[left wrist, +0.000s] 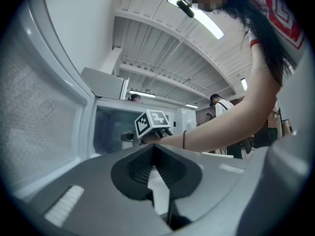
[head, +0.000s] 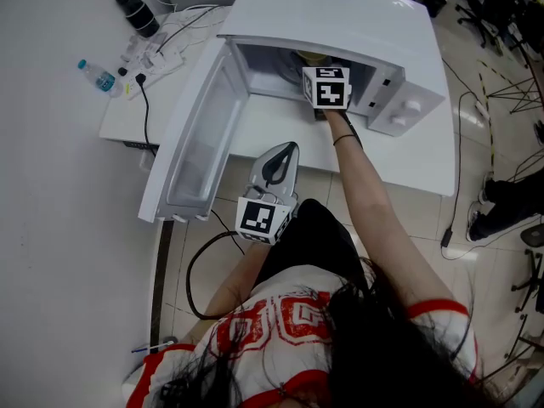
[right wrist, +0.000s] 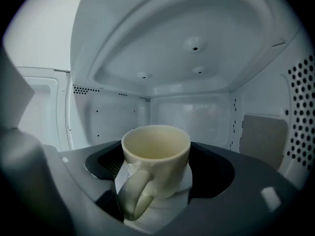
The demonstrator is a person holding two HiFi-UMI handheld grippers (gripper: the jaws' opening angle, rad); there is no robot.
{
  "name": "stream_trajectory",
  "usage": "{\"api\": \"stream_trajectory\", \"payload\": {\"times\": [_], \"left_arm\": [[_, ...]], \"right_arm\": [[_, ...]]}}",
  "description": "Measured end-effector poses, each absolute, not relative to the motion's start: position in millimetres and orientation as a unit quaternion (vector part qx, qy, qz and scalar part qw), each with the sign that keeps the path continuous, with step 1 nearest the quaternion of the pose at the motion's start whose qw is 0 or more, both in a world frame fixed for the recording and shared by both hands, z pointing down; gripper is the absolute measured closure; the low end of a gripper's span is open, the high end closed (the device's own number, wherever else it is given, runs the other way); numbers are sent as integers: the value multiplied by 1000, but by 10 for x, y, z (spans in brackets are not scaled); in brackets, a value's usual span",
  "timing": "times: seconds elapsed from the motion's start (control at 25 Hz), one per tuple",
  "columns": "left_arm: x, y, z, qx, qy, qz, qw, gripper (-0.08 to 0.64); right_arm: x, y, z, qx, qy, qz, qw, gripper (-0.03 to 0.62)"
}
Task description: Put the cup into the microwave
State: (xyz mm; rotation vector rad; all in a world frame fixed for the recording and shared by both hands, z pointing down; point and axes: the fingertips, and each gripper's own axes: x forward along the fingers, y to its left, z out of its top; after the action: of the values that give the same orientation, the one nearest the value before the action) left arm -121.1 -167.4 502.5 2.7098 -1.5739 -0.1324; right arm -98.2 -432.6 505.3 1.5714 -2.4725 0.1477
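A cream cup [right wrist: 162,168] with its handle toward the camera sits upright between the jaws of my right gripper [right wrist: 157,149], which is shut on it. Both are inside the white microwave [head: 340,15], with the cavity walls and ceiling all around. In the head view the cup [head: 310,56] peeks out beyond the right gripper [head: 316,65] at the microwave's mouth. The microwave door [head: 200,134] hangs wide open to the left. My left gripper [head: 286,151] is shut with nothing in it, held over the table's near edge and pointing at the opening [left wrist: 110,127].
The microwave stands on a white table [head: 425,160]. A small water bottle [head: 98,76], a dark jar [head: 136,11] and a power strip with cables [head: 161,51] lie at the table's far left. A black cable [head: 200,270] loops on the floor.
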Motion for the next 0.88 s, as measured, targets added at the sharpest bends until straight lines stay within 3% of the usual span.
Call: {"api": "stream_trajectory", "payload": {"times": [0.36, 0.88], "left_arm": [[-1296, -1699, 5078, 858, -511, -39, 3, 571], [-1275, -1758, 5022, 860, -508, -45, 7, 571]], "right_arm": [[-980, -4400, 4881, 543, -838, 17, 52, 176], [-963, -4296, 4867, 540, -839, 8, 64, 175]]}}
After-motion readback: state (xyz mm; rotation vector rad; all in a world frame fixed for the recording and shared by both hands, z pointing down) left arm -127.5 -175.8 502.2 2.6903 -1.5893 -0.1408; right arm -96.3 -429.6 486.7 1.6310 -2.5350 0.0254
